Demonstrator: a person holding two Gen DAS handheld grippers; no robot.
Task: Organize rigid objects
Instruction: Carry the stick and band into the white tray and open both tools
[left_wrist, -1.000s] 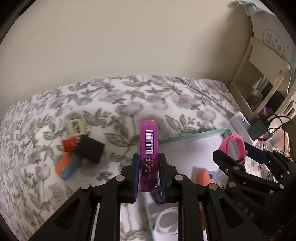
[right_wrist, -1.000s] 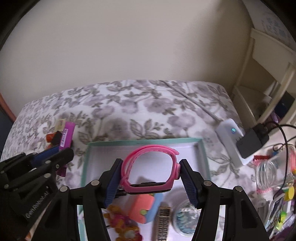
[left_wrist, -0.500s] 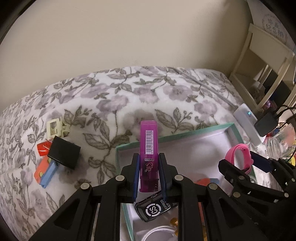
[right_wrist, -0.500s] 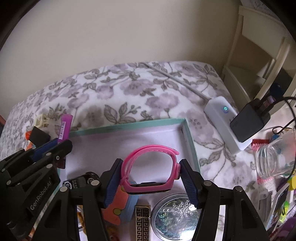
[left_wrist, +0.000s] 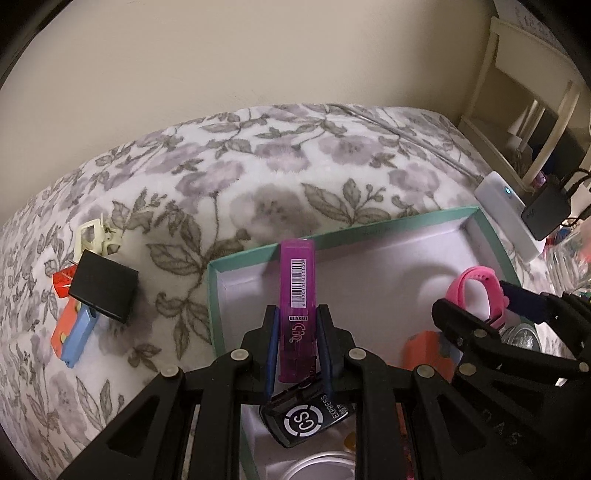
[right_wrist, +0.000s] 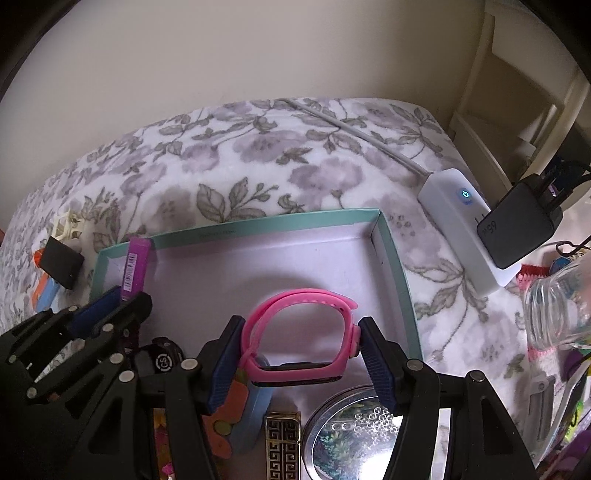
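My left gripper (left_wrist: 295, 314) is shut on a purple lighter (left_wrist: 297, 295) with a barcode, held upright over the near left part of the teal-rimmed box (left_wrist: 332, 236). My right gripper (right_wrist: 299, 332) is shut on a pink wristband watch (right_wrist: 295, 332) above the box's white floor (right_wrist: 258, 258). The lighter also shows in the right wrist view (right_wrist: 135, 266), and the watch in the left wrist view (left_wrist: 476, 295). A black tag marked CS (left_wrist: 306, 417), an orange and blue item (right_wrist: 236, 413), a patterned lighter (right_wrist: 282, 443) and a round tin (right_wrist: 347, 432) lie in the box.
On the floral blanket left of the box lie a black block (left_wrist: 103, 291), a cream clip (left_wrist: 92, 240), a red piece (left_wrist: 62, 282) and an orange and blue item (left_wrist: 72, 336). A white power strip (right_wrist: 465, 225) with a black charger (right_wrist: 521, 225) and a glass jar (right_wrist: 557, 302) lie to the right.
Both grippers have moved forward and to the right over the box with their objects still held. The box now fills more of both views.
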